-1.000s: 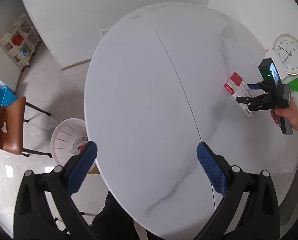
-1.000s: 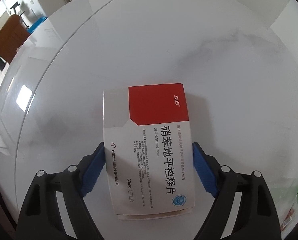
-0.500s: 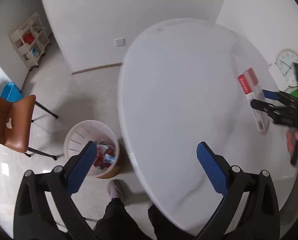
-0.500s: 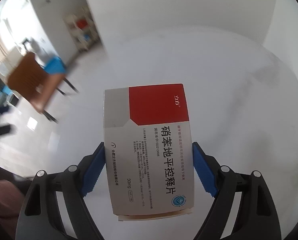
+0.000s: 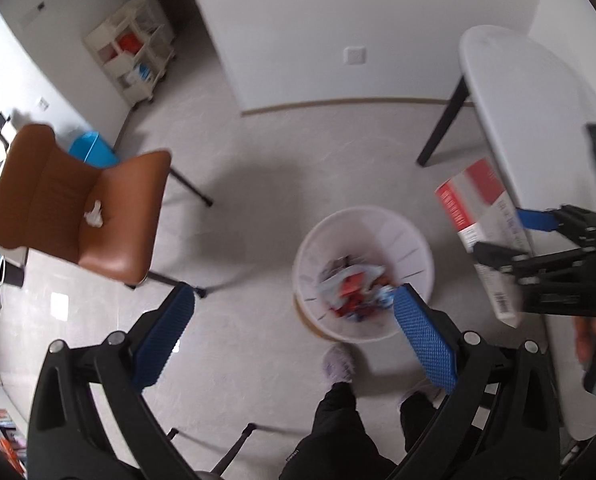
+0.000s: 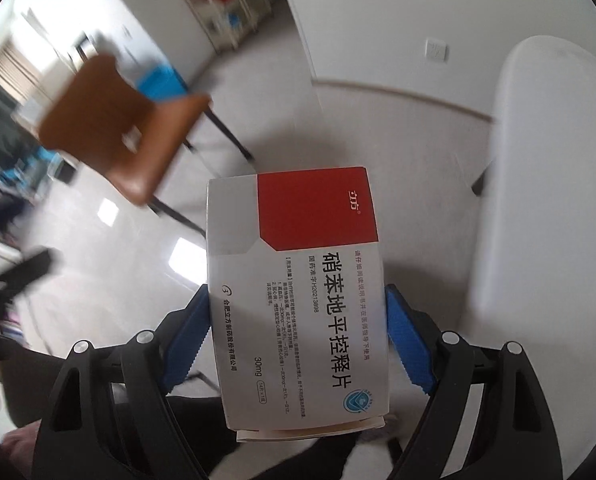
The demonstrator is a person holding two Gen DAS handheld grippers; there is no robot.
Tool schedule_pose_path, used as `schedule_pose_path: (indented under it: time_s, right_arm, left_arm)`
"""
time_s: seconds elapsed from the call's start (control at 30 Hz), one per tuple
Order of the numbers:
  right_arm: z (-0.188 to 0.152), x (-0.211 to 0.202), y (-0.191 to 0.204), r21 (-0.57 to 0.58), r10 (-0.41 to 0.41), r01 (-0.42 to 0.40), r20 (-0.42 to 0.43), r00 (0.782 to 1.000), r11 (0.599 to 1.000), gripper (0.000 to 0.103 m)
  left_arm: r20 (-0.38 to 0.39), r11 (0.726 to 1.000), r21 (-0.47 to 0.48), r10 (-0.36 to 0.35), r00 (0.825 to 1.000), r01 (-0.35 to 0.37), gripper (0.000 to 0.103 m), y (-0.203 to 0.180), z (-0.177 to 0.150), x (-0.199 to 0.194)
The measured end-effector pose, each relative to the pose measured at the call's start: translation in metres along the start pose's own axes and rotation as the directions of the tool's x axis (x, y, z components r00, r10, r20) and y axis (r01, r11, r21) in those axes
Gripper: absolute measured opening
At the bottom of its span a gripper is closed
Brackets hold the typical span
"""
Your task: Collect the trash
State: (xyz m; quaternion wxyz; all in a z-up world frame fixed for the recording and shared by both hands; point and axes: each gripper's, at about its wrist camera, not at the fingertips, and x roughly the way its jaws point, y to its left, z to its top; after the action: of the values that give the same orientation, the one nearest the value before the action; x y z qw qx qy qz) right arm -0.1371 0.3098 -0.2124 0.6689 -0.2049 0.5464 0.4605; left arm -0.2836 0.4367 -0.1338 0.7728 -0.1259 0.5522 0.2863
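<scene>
- One medicine box (image 6: pixel 298 300), white with a red panel, sits clamped between the blue pads of the right gripper (image 6: pixel 298 344); its jaws hold the box by its two long sides, and it hangs in the air, off the desk.
- In the left wrist view the same box (image 5: pixel 478 232) shows to the right of the bin and left of the desk edge, higher than the bin's rim; whether it is over the opening cannot be told.
- One white waste bin (image 5: pixel 364 236) stands on the floor near the person's feet, with several crumpled wrappers (image 5: pixel 354 288) in its bottom, red, white and blue; their count cannot be told.
- The left gripper (image 5: pixel 293 324) has its jaws wide with nothing between them, pointing down at the floor just left of the bin.
- One white desk (image 5: pixel 538 112) runs along the right side, its rounded edge near the bin; one dark leg (image 5: pixel 442 132) shows beneath it.
- One brown chair (image 5: pixel 77 208) stands well apart to the left, with one small white scrap (image 5: pixel 93 214) on its seat.
- Open floor (image 5: pixel 257 208) lies between chair and bin.
- One cream shelf unit (image 5: pixel 131 50) stands far off against the wall.
</scene>
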Motion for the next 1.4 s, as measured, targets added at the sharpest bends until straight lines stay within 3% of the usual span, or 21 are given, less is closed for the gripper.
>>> schedule_pose_path:
  time_s: [0.13, 0.23, 0.3, 0.43, 0.6, 0.7, 0.77, 0.87, 0.9, 0.93, 1.03, 1.1, 1.2, 1.4]
  right_arm:
    - [0.002, 0.073, 0.019, -0.004, -0.068, 0.068, -0.138, 0.988, 0.998, 0.086]
    - [-0.005, 0.077, 0.02, -0.004, -0.106, 0.106, -0.143, 0.984, 0.994, 0.093]
    - [-0.006, 0.059, 0.018, 0.029, -0.092, 0.096, -0.117, 0.989, 0.995, 0.1]
    - [0.003, 0.005, 0.013, 0.097, -0.049, 0.053, -0.043, 0.998, 0.994, 0.1]
    - [0.017, -0.116, 0.002, 0.078, -0.087, 0.077, 0.136, 0.987, 0.994, 0.1]
    - [0.022, -0.205, 0.003, 0.048, -0.141, 0.133, 0.297, 0.944, 0.99, 0.101]
    - [0.022, -0.25, 0.001, 0.038, -0.162, 0.159, 0.377, 0.912, 0.986, 0.101]
    - [0.017, -0.32, -0.001, 0.013, -0.18, 0.201, 0.503, 0.845, 0.979, 0.101]
    - [0.014, -0.345, -0.002, 0.006, -0.181, 0.214, 0.553, 0.813, 0.977, 0.101]
    - [0.012, -0.358, -0.003, 0.0, -0.177, 0.218, 0.582, 0.793, 0.976, 0.101]
    - [0.002, -0.396, -0.005, -0.027, -0.149, 0.224, 0.668, 0.729, 0.974, 0.101]
    - [-0.003, -0.412, -0.008, -0.035, -0.14, 0.229, 0.701, 0.699, 0.973, 0.101]
    - [-0.004, -0.418, -0.014, -0.048, -0.112, 0.211, 0.721, 0.683, 0.976, 0.101]
    - [-0.005, -0.412, -0.033, -0.039, -0.081, 0.152, 0.706, 0.704, 0.988, 0.101]
  left_arm:
    - [-0.034, 1.0, -0.018, 0.001, 0.999, -0.002, 0.095, 0.027, -0.005, 0.022]
    - [-0.042, 1.0, -0.022, -0.013, 0.999, 0.012, 0.095, 0.031, -0.005, 0.029]
    - [-0.03, 1.0, -0.013, -0.021, 0.999, 0.02, 0.095, 0.029, -0.004, 0.027]
    - [0.003, 0.999, -0.014, -0.03, 1.0, 0.03, 0.095, 0.021, 0.002, 0.009]
    - [0.093, 0.998, -0.036, -0.041, 0.995, 0.044, 0.095, 0.007, 0.021, -0.045]
    - [0.221, 0.997, -0.061, -0.027, 0.975, 0.042, 0.095, -0.004, 0.038, -0.103]
    - [0.316, 0.997, -0.074, 0.0, 0.949, 0.024, 0.095, -0.013, 0.052, -0.146]
    - [0.428, 0.996, -0.092, 0.045, 0.902, -0.007, 0.095, -0.028, 0.066, -0.204]
    - [0.456, 0.994, -0.105, 0.07, 0.887, -0.024, 0.095, -0.033, 0.07, -0.22]
    - [0.492, 0.989, -0.137, 0.119, 0.862, -0.058, 0.095, -0.04, 0.074, -0.242]
    - [0.55, 0.975, -0.203, 0.19, 0.813, -0.09, 0.095, -0.05, 0.078, -0.278]
    - [0.565, 0.969, -0.231, 0.207, 0.799, -0.088, 0.095, -0.057, 0.077, -0.292]
    - [0.575, 0.963, -0.259, 0.217, 0.789, -0.076, 0.095, -0.067, 0.077, -0.306]
    - [0.564, 0.964, -0.262, 0.186, 0.805, -0.039, 0.095, -0.083, 0.074, -0.308]
